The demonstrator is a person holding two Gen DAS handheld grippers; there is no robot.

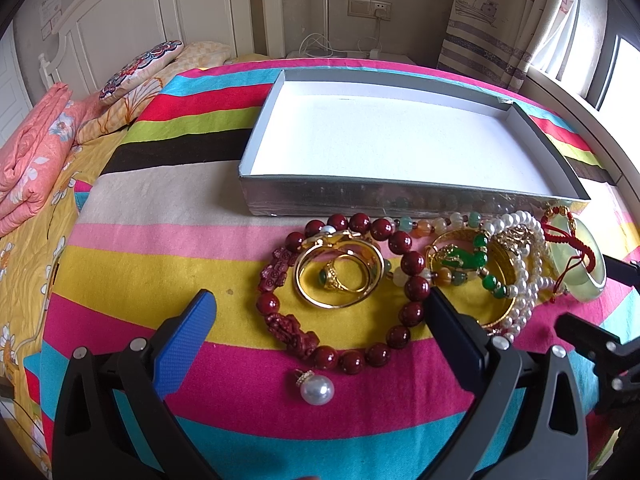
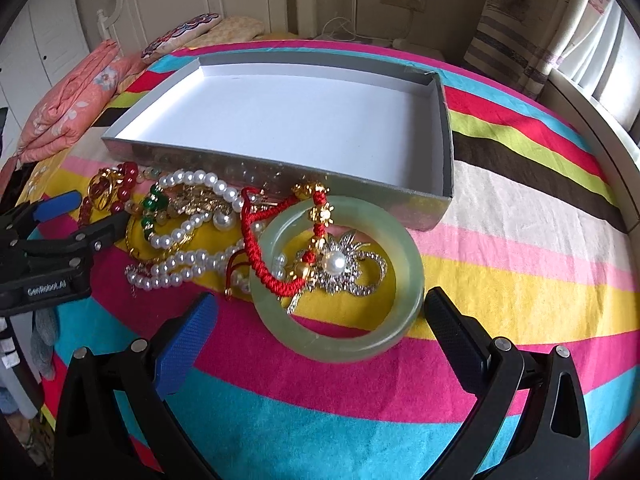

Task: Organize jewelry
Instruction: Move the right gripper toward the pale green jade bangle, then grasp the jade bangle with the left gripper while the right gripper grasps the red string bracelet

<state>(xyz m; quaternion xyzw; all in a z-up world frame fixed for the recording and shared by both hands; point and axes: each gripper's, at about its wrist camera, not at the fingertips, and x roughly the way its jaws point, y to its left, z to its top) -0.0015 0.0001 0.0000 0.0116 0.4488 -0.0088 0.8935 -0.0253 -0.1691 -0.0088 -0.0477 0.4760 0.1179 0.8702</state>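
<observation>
- Left gripper [image 1: 320, 308]: jaws spread wide, nothing held, hovering over the dark red bead bracelet [image 1: 404, 276] on the striped bedspread [image 1: 160, 256].
- Gold bangle [image 1: 338, 270] with a green-stone gold ring [image 1: 334, 278] inside sits within the bead loop.
- Loose white pearl pendant [image 1: 317, 389] at 6 o'clock of the bracelet.
- Right gripper [image 2: 320, 308]: released, empty, straddling the pale green jade bangle [image 2: 404, 248].
- Shallow grey cardboard box, white inside [image 2: 446, 148], at 12 o'clock, jewelry pile against its near wall.

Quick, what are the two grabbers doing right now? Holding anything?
Left gripper: open, holding nothing, above the red beads.
Right gripper: open, holding nothing, by the jade bangle.
</observation>
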